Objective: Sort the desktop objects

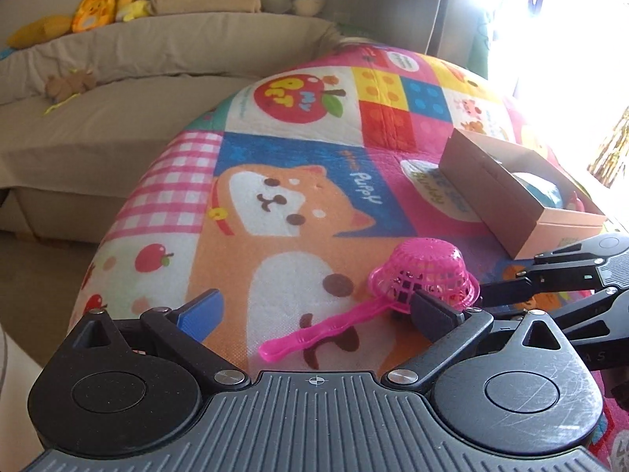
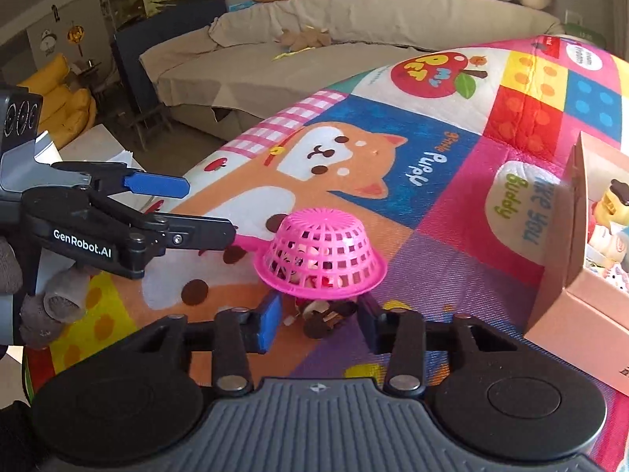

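A pink plastic strainer (image 1: 426, 275) lies upside down on the colourful play mat (image 1: 275, 181), handle toward the near left. Small toys (image 2: 318, 314) sit under and beside its dome (image 2: 320, 251). My left gripper (image 1: 314, 310) is open, its fingers either side of the handle, and it shows at the left of the right wrist view (image 2: 208, 212). My right gripper (image 2: 318, 316) is open, fingers low on the mat just in front of the strainer's rim, around the small toys. It shows at the right of the left wrist view (image 1: 542, 283).
An open cardboard box (image 1: 523, 204) with small toys inside stands on the mat to the right (image 2: 566, 275). A beige sofa (image 1: 118, 90) with plush toys lies beyond the mat. A yellow chair (image 2: 67, 106) stands far left.
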A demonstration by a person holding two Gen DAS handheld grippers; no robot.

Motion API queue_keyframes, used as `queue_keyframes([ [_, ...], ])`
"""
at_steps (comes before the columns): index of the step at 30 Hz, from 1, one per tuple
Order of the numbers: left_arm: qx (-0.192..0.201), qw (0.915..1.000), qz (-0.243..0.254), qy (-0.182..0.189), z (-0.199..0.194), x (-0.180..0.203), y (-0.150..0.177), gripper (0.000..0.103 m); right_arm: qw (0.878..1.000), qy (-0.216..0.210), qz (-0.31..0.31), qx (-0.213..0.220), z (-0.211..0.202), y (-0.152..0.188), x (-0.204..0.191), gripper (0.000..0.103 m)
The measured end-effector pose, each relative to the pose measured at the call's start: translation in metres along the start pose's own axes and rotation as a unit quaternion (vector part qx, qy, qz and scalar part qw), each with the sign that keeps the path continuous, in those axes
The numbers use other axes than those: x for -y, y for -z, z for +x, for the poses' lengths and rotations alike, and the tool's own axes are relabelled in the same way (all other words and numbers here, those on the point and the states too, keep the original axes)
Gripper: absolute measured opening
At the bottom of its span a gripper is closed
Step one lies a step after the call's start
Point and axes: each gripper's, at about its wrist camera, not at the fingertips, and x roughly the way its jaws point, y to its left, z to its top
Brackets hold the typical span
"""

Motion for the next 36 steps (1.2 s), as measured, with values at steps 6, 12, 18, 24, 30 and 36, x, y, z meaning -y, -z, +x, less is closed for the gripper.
queue_keyframes([
  [6, -0.016, 0.9999, -0.002, -0.006, 0.011, 0.003, 0.002, 0.103, 1.0, 0.009, -0.004, 0.012, -0.031, 0.02, -0.004, 0.023],
  [12, -0.033, 0.9989, 0.027, 0.022, 0.016, 0.029, 0.007, 0.103, 0.995, 0.067, 0.071, 0.024, -0.078, 0.066, 0.031, 0.023],
  [18, -0.061, 0.9938, 0.058, 0.073, 0.017, 0.069, 0.015, 0.103, 0.982, 0.097, 0.154, 0.055, -0.118, 0.1, 0.067, 0.025],
  [24, -0.066, 0.9803, 0.099, 0.158, 0.0, 0.108, 0.022, 0.103, 0.943, 0.192, 0.232, 0.143, -0.155, 0.103, 0.113, 0.073],
  [30, -0.038, 0.9766, 0.175, 0.119, -0.007, 0.129, 0.03, 0.103, 0.899, 0.232, 0.318, 0.188, -0.151, 0.097, 0.171, 0.085],
  [36, -0.037, 0.9791, 0.176, 0.094, -0.009, 0.114, 0.029, 0.103, 0.902, 0.209, 0.33, 0.183, -0.126, 0.082, 0.186, 0.099],
])
